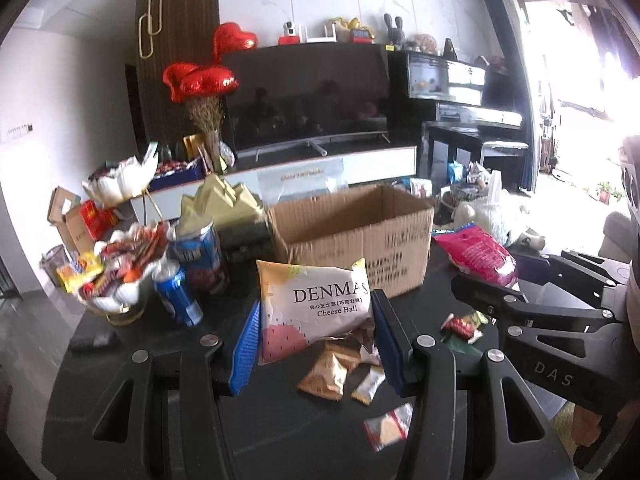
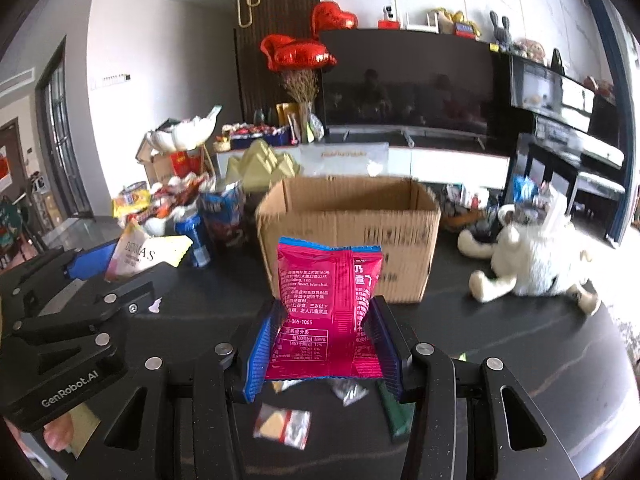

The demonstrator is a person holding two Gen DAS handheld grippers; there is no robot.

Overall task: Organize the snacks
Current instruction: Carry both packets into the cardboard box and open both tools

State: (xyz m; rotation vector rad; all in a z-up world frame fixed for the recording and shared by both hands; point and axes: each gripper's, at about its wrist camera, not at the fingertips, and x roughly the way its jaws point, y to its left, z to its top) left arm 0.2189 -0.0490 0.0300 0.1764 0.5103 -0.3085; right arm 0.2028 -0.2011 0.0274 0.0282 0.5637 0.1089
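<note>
A home living room. A large curved television (image 1: 308, 96) stands on a low white media console (image 1: 372, 162) against a marble-look wall, beside a dark wood-panelled cabinet (image 1: 168, 40) and an upright black piano (image 1: 460, 96) with its bench. Household clutter confirms the domestic setting: red heart-shaped foil balloons (image 1: 200, 80) over dried flowers, figurines and a small camera along the television's top edge, a white plush toy (image 2: 528, 256), and a dark table (image 2: 500, 340) strewn with snack packets around an open cardboard box (image 2: 352, 232).
</note>
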